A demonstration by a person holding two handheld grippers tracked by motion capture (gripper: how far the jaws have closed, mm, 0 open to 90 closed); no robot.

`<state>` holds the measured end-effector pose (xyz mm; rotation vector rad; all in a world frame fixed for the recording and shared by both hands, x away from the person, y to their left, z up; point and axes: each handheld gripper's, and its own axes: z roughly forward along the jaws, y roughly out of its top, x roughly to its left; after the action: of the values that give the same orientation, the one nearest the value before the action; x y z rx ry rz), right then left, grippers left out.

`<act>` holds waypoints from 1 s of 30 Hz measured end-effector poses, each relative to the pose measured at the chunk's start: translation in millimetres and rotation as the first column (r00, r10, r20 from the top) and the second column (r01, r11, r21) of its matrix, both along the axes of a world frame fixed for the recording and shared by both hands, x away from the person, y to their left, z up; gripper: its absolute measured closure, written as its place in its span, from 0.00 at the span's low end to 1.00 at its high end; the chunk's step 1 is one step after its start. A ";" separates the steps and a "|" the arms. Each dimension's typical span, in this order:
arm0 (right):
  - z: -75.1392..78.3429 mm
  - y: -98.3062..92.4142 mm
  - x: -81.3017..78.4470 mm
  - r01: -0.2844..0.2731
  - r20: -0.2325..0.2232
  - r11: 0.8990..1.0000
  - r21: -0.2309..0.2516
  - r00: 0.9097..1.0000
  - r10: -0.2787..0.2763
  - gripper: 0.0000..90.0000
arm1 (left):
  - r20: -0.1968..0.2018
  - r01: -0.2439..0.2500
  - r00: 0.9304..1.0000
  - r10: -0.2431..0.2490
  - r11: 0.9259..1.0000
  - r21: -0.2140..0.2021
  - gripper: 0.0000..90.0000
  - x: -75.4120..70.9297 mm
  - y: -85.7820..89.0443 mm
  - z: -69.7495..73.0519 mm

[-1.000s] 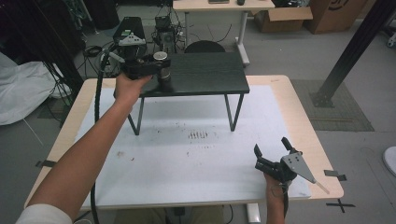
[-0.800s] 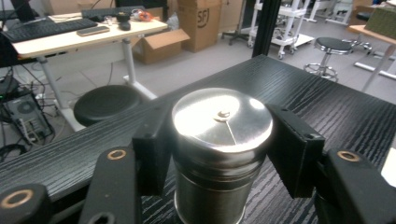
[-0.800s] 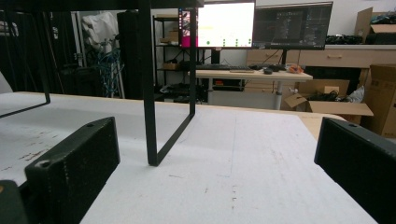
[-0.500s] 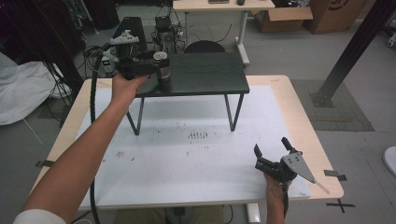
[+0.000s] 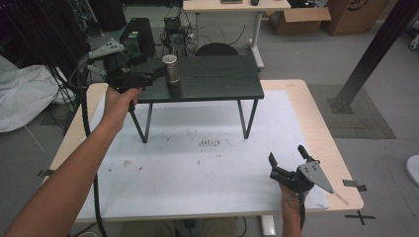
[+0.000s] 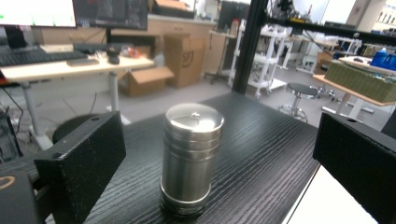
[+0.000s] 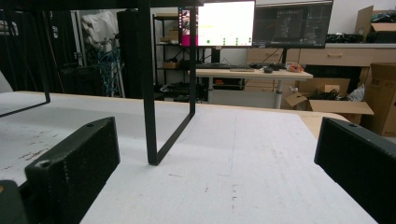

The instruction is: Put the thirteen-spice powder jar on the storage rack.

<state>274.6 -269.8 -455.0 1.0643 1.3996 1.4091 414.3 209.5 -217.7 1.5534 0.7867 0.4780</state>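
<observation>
A silver metal canister [image 5: 171,69] stands upright on the left part of a black raised shelf [image 5: 217,81]. My left gripper [image 5: 156,74] hovers level just left of it. Its jaws have just been opening, and the canister [image 6: 190,158] stands free in the wide gap ahead, with neither pad touching it. The shelf top [image 6: 266,140] runs on beyond the canister. My right gripper [image 5: 286,154] rests low near the table's front right, open with nothing between its jaws. The right gripper [image 7: 219,158] faces one black shelf leg [image 7: 148,93] across the white mat.
A white mat [image 5: 197,168] with small dark marks covers the wooden table [image 5: 321,128] under the shelf. Desks, cardboard boxes and cables stand beyond the far edge. A black post [image 5: 375,54] rises at the right.
The left gripper's jaws let go of the canister, spread apart and drew back to the left. The canister stays upright on the shelf. The right gripper has not moved.
</observation>
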 end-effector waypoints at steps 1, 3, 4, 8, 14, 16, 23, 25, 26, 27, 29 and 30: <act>0.0 0.0 0.0 0.000 0.000 1.000 0.000 1.000 0.000 0.00 | 0.006 0.002 1.000 -0.002 1.000 -0.005 0.03 -2.2 1.3 0.5; 0.0 -0.1 0.1 0.000 0.000 1.000 0.001 1.000 0.000 0.00 | 0.018 0.002 1.000 -0.002 1.000 -0.012 0.03 -6.7 3.6 1.0; 0.0 -0.1 0.1 0.000 -0.001 1.000 0.001 1.000 0.000 0.00 | 0.022 0.003 1.000 -0.003 1.000 -0.014 0.03 -8.2 4.4 1.1; 0.0 -0.3 0.3 -0.001 -0.003 1.000 0.002 1.000 0.001 0.00 | 0.045 0.005 0.999 -0.006 1.000 0.004 0.02 -18.5 7.9 0.7; -0.1 -0.3 0.1 -0.001 -0.003 1.000 0.003 1.000 0.001 0.00 | 0.073 0.004 0.997 -0.004 1.000 0.003 0.03 -30.8 13.1 -0.6; -0.1 -0.3 0.1 -0.001 -0.003 1.000 0.003 1.000 0.001 0.00 | 0.078 0.001 0.997 -0.001 1.000 0.001 0.03 -33.0 14.4 -1.6; -0.1 -0.2 0.0 -0.002 -0.002 1.000 0.003 1.000 0.002 0.00 | 0.114 -0.015 0.993 0.015 1.000 -0.005 0.02 -50.3 26.1 -9.0; -0.1 -0.3 0.1 -0.001 -0.003 1.000 0.003 1.000 0.001 0.00 | 0.132 -0.023 0.991 0.022 1.000 0.007 0.02 -55.8 28.3 -10.9; 0.0 -0.3 0.2 -0.001 -0.004 1.000 0.002 1.000 0.001 0.00 | 0.135 -0.024 0.991 0.023 1.000 0.003 0.02 -58.2 30.0 -12.1; 0.0 -0.3 0.2 -0.001 -0.004 1.000 0.002 1.000 0.001 0.00 | 0.137 -0.025 0.990 0.025 1.000 -0.005 0.02 -60.4 32.0 -13.3; 0.0 -0.3 0.2 -0.001 -0.004 1.000 0.003 1.000 0.001 0.00 | 0.140 -0.030 0.990 0.032 0.999 -0.011 0.02 -64.9 35.7 -15.5; 0.0 -0.3 0.2 -0.001 -0.004 1.000 0.003 1.000 0.001 0.00 | 0.148 -0.036 0.988 0.037 0.999 -0.012 0.02 -67.2 37.2 -16.9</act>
<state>274.8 -270.1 -455.1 1.0688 1.4015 1.4113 347.2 246.6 -234.5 1.4788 0.7027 0.6086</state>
